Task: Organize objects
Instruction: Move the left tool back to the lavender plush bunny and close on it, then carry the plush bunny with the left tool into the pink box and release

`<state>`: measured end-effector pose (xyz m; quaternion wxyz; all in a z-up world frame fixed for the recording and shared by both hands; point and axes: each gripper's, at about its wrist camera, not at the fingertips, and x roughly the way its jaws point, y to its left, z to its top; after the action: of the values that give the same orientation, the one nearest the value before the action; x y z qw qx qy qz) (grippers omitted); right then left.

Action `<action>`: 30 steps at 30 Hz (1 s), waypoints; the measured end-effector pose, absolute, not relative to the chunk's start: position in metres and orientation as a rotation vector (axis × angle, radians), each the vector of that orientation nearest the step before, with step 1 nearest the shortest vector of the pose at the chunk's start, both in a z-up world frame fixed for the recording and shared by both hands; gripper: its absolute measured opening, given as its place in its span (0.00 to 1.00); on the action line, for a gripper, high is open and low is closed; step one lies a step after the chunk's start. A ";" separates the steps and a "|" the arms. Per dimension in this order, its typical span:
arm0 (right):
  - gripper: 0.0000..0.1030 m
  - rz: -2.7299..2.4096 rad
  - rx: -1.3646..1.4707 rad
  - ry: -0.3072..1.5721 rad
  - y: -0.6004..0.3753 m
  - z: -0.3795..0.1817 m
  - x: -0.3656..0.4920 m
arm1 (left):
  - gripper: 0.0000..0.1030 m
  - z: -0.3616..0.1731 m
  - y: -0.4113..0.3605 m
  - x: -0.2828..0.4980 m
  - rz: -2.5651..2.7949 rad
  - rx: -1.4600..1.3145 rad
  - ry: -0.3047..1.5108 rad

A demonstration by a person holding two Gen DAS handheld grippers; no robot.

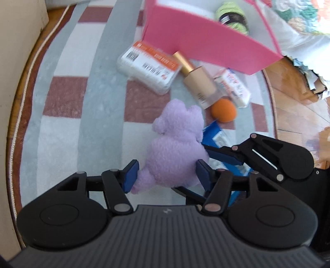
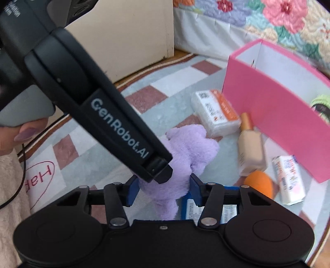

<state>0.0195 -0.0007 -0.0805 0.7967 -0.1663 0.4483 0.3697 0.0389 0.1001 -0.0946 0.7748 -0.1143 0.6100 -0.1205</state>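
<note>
A purple plush toy point(image 1: 175, 144) lies on the chequered rug point(image 1: 68, 127). In the left wrist view my left gripper point(image 1: 167, 175) has its blue pads pressed on the toy's lower body from both sides. A finger point(image 1: 224, 154) of the right gripper reaches in from the right. In the right wrist view my right gripper point(image 2: 164, 187) is shut on the plush toy point(image 2: 191, 148) as well. The left tool's black housing point(image 2: 115, 123) crosses in front and hides part of the toy. A blue packet point(image 2: 226, 210) lies under the right gripper.
A pink box point(image 1: 206, 41) stands open beyond the toy, with a green-lidded jar point(image 1: 233, 16) inside. Before it lie a white pack with an orange label point(image 1: 148, 68), a beige bottle point(image 1: 200, 82), an orange sponge point(image 1: 223, 110) and a small white pack point(image 1: 235, 88). Wood floor point(image 1: 299, 103) lies right of the rug.
</note>
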 end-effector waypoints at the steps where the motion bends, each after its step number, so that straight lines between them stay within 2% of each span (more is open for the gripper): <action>1: 0.55 0.791 -0.363 0.951 -0.002 -0.075 0.019 | 0.58 -0.087 0.096 0.037 -0.265 -0.239 1.306; 7: 0.55 0.753 -0.330 0.934 -0.022 -0.032 0.022 | 0.58 -0.050 0.080 0.030 -0.296 -0.203 1.209; 18: 0.55 0.716 -0.429 0.815 -0.055 0.036 0.026 | 0.58 0.015 0.040 0.055 -0.371 -0.209 1.155; 30: 0.55 0.702 -0.506 0.683 -0.072 0.072 0.058 | 0.58 0.062 0.017 0.087 -0.362 -0.173 1.059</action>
<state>0.0581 -0.0724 0.0722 0.8519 -0.2404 0.3244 0.3336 0.0872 0.0172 0.0619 0.8439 -0.0817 0.5016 -0.1717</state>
